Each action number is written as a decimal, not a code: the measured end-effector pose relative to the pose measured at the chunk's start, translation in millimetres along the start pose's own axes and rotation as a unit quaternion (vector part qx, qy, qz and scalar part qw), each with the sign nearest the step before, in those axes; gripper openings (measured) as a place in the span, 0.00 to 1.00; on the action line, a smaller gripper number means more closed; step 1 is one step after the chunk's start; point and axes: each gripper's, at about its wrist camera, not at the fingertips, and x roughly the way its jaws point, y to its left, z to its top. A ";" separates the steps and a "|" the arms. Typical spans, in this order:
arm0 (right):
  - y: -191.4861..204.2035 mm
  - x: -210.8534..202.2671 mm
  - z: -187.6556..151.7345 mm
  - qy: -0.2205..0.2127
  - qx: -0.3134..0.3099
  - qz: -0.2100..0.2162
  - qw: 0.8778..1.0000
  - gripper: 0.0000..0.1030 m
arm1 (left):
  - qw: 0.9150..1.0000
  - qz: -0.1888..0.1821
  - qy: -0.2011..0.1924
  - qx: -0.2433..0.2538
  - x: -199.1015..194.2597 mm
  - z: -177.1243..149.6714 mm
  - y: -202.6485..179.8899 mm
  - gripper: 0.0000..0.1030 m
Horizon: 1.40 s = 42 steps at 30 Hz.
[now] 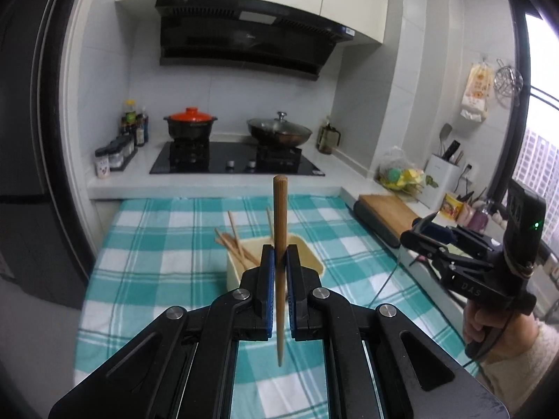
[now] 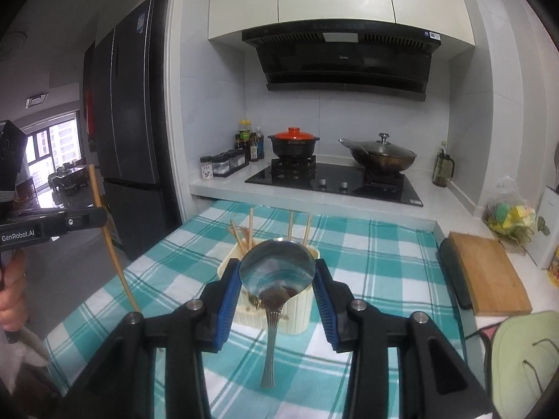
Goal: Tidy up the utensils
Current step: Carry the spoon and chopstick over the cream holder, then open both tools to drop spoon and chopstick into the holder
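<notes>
The left gripper (image 1: 278, 262) had its jaws clamped on an upright chopstick (image 1: 280, 230); the right gripper (image 2: 277, 272) gripped a spoon (image 2: 276, 268) by its bowl. Both utensils hung above the cream bin (image 2: 297, 317) on the bench (image 2: 384, 262), just beyond the jaws, probably lifted out for sorting.

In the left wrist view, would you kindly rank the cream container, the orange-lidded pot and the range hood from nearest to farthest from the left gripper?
1. Cream container, just beyond the left gripper, on the checked cloth.
2. Orange-lidded pot, on the stove's left burner.
3. Range hood, high on the back wall.
</notes>
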 end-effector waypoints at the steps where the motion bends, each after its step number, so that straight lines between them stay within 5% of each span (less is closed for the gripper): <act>1: -2.6 6.0 11.2 -0.005 -0.003 -0.002 1.000 0.40 | 1.000 0.001 -0.008 0.000 5.3 11.6 -0.4 0.05; 7: -23.0 56.7 66.1 -0.029 0.019 0.002 0.999 0.40 | 0.999 0.018 -0.033 -0.001 62.0 55.5 2.5 0.05; 12: -31.5 110.2 72.0 -0.029 0.019 -0.001 0.999 0.40 | 0.999 0.024 0.002 -0.023 129.0 49.4 15.6 0.05; 19: -42.8 196.7 36.4 0.093 0.021 -0.007 0.995 0.40 | 0.995 0.039 0.088 -0.038 206.7 8.8 31.9 0.05; 25: -53.8 240.2 7.6 0.154 0.034 -0.019 0.987 0.41 | 0.990 0.064 0.118 -0.033 231.7 -14.5 35.5 0.06; 27: -57.1 250.5 3.9 0.167 0.038 -0.026 0.985 0.41 | 0.990 0.071 0.115 -0.029 229.5 -17.1 36.1 0.16; 29: -62.1 255.1 2.8 0.174 0.051 -0.032 0.983 0.41 | 0.991 0.079 0.106 -0.024 218.8 -18.2 37.9 0.45; 31: -67.5 248.7 6.1 0.165 0.067 -0.032 0.984 0.41 | 0.992 0.090 0.088 -0.014 197.5 -19.2 36.0 0.58; 33: -70.2 229.9 14.1 0.142 0.075 -0.036 0.986 0.45 | 0.993 0.094 0.071 -0.003 171.4 -21.2 32.4 0.66; 37: -63.3 166.0 32.1 0.090 0.065 -0.035 0.993 0.51 | 0.993 0.120 0.015 0.018 104.1 -34.7 14.2 1.00; 42: -38.2 65.2 30.6 0.028 0.067 -0.021 0.997 0.68 | 0.986 0.160 -0.027 0.026 34.1 -60.4 -17.7 1.00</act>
